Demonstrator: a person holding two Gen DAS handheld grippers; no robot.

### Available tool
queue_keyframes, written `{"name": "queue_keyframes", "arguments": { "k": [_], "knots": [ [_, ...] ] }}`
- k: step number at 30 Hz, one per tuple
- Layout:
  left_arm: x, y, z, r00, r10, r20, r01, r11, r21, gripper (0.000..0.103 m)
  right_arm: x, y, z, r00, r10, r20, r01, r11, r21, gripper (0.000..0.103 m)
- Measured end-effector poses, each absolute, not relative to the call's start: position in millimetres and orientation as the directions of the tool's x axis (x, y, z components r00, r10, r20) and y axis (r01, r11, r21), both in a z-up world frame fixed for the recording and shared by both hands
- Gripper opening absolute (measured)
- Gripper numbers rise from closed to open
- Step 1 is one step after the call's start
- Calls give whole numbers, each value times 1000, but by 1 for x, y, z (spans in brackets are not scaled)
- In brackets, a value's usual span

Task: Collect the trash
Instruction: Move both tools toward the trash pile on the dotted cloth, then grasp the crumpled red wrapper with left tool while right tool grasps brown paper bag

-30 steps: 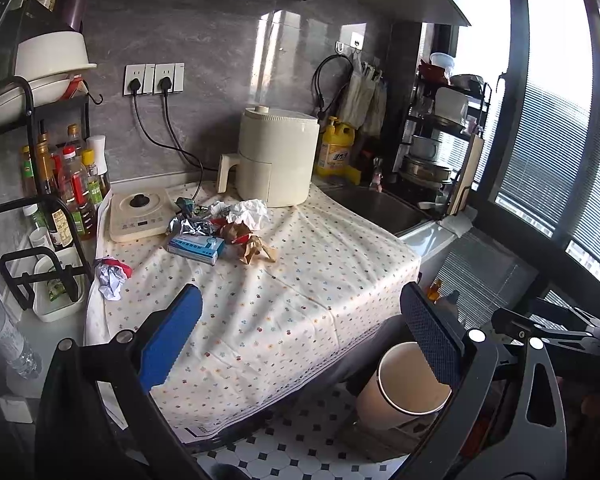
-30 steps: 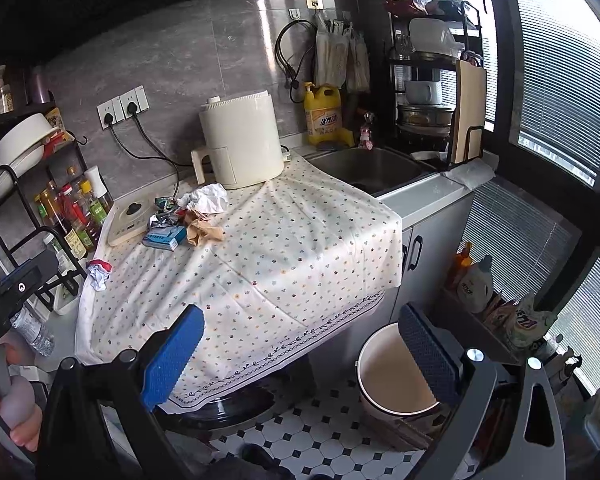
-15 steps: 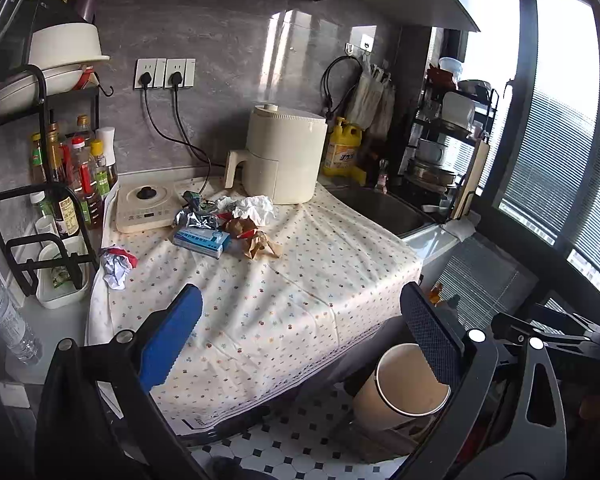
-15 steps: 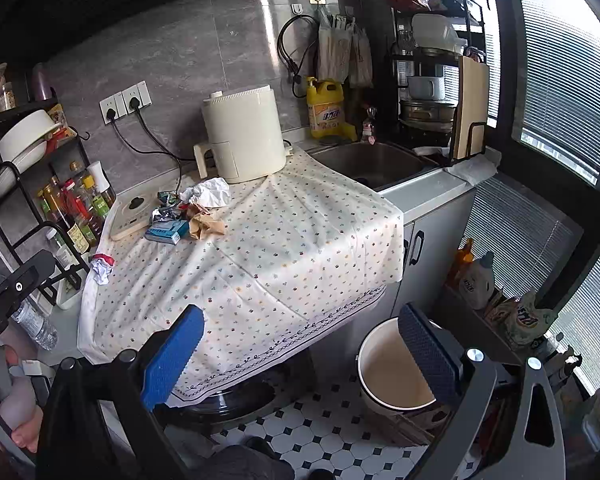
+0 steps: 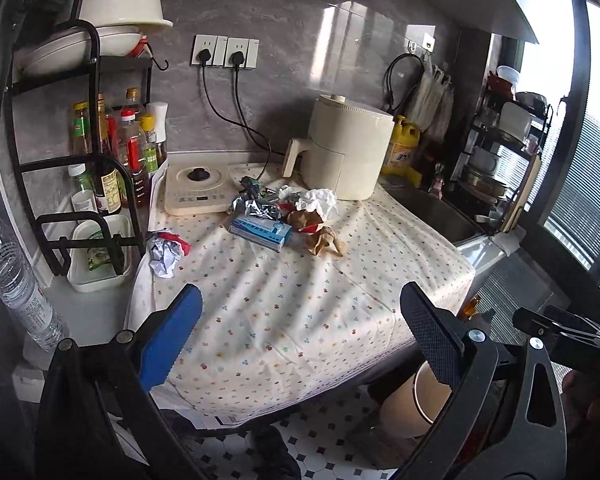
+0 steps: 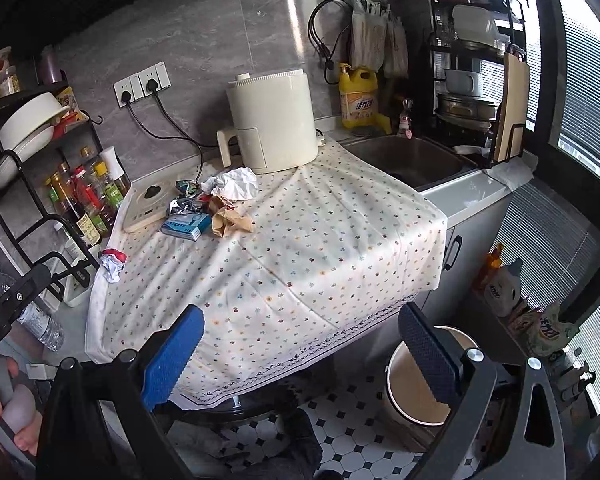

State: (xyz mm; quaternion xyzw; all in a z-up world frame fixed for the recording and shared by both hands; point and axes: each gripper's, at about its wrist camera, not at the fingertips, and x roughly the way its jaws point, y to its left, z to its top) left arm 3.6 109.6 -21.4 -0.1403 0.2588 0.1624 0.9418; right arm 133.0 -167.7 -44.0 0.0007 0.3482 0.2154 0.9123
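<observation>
A pile of trash lies at the far side of the cloth-covered counter (image 5: 292,312): a white crumpled tissue (image 5: 318,200) (image 6: 234,184), a blue box (image 5: 260,232) (image 6: 186,226), foil wrappers (image 5: 256,210), brown crumpled paper (image 5: 324,240) (image 6: 230,220). A red-and-white crumpled wrapper (image 5: 166,250) (image 6: 112,264) lies apart at the left edge. A tan bin (image 6: 424,380) (image 5: 412,404) stands on the floor at the counter's right front. My left gripper (image 5: 296,336) is open and empty above the counter's near edge. My right gripper (image 6: 300,354) is open and empty, before the counter's front.
A cream air fryer (image 5: 346,152) stands behind the trash, an induction hob (image 5: 198,190) to its left. A black rack with sauce bottles (image 5: 112,152) lines the left. A sink (image 6: 408,158) and dish rack (image 6: 476,80) are at the right. A water bottle (image 5: 16,280) stands at left.
The left gripper has moved forward and higher towards the counter, so the trash looms larger. The right gripper has drifted slightly. Both stay open.
</observation>
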Motion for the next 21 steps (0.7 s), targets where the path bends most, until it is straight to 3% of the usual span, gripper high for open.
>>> {"name": "queue_keyframes", "arguments": {
  "k": [10,19,21],
  "knots": [
    [37,183,-39,774,308,-553,-495,839,-227,97,192,-95,-49,585,487,-648,-516,840,165,95],
    [71,221,-61,717,386,-580,-590,780,-210,89,244,-35,-67,495,543,-679,-620,768,162,95],
    [78,227,-67,705,405,-582,-607,769,-201,83,254,-23,-71,481,549,-684,-635,756,161,95]
  ]
}}
